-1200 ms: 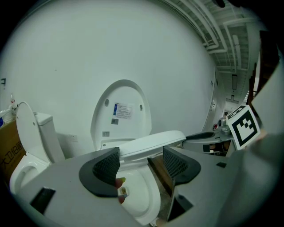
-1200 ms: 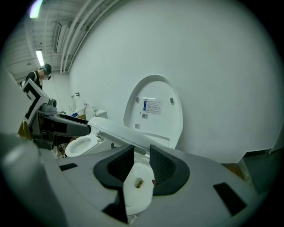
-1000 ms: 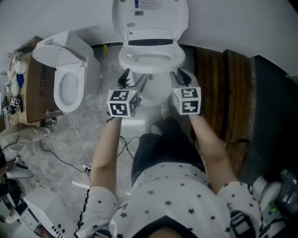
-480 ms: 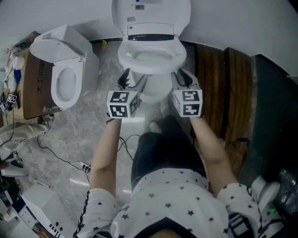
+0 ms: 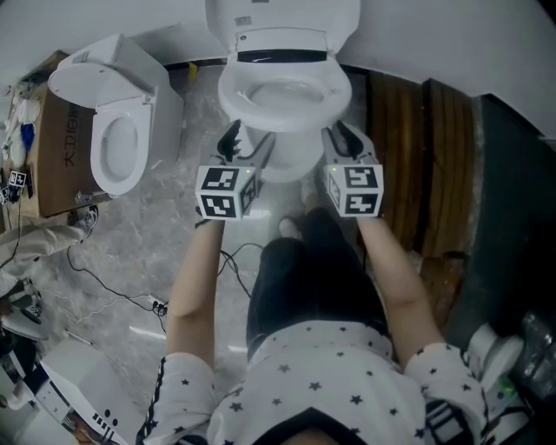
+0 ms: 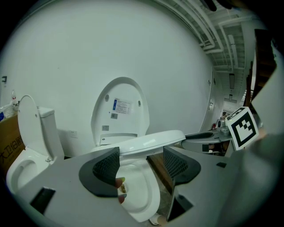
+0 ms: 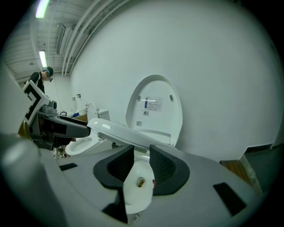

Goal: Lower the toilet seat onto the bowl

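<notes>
The white toilet seat [image 5: 283, 122] hangs tilted over the bowl [image 5: 282, 161], and the lid [image 5: 282, 22] stands upright against the wall. My left gripper [image 5: 248, 143] is at the bowl's front left and my right gripper [image 5: 343, 139] at its front right. In the left gripper view the seat [image 6: 151, 141] crosses just beyond the open left gripper [image 6: 141, 155], with the bowl [image 6: 140, 190] showing in the gap. In the right gripper view the seat [image 7: 117, 133] slants down to the tips of the right gripper [image 7: 141, 153]. Those jaws stand apart with nothing between the pads.
A second toilet [image 5: 117, 148] with its lid up stands to the left, beside a cardboard box [image 5: 61, 165]. Dark wooden boards [image 5: 417, 165] lie to the right of the bowl. Cables [image 5: 113, 295] trail over the marble floor at the left. The person's legs are right in front of the bowl.
The toilet has drifted a little higher in the head view. Both grippers stay at the bowl's front corners, and their jaws look unchanged.
</notes>
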A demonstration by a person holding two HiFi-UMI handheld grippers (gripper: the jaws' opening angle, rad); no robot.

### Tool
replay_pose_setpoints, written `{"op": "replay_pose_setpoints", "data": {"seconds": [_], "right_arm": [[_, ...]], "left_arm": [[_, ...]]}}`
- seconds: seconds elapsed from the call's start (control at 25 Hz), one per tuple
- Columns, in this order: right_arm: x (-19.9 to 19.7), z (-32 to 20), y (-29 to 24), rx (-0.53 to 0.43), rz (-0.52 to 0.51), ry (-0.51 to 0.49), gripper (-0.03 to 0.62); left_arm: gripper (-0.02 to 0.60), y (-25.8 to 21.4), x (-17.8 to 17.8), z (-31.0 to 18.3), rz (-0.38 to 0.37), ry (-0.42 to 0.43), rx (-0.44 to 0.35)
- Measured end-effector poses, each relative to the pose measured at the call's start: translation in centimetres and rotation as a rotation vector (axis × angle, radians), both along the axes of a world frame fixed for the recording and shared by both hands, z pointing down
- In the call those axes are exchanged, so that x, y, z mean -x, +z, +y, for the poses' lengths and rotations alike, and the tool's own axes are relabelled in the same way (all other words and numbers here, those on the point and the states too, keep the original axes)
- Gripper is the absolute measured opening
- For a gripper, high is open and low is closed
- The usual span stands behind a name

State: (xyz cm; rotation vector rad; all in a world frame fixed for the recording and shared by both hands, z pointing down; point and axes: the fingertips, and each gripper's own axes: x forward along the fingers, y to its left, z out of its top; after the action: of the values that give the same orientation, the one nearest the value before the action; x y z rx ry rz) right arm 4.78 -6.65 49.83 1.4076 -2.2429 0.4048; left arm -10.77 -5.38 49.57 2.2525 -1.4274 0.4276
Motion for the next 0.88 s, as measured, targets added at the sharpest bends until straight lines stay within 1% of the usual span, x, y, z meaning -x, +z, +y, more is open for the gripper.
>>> {"op": "replay_pose_setpoints", "data": {"seconds": [0.56,0.72,0.88], "right_arm": [[-0.2,1.8,2.2,0.031,0.007,-0.008,0.116],[-0.2,2.2,2.7,0.034,0.002,-0.017,0.117],[-0.1,2.5,3.0,0.033,-0.007,-0.023,0.117]], "left_arm": [[0.314,2.2,-0.3,1.8,-0.012,0.007,0.025],[0.314,3.0,-0.5,2.8,-0.004,0.002,0.071],[0.314,3.0,-0.4,2.6,0.007,-0.015,0.033]]}}
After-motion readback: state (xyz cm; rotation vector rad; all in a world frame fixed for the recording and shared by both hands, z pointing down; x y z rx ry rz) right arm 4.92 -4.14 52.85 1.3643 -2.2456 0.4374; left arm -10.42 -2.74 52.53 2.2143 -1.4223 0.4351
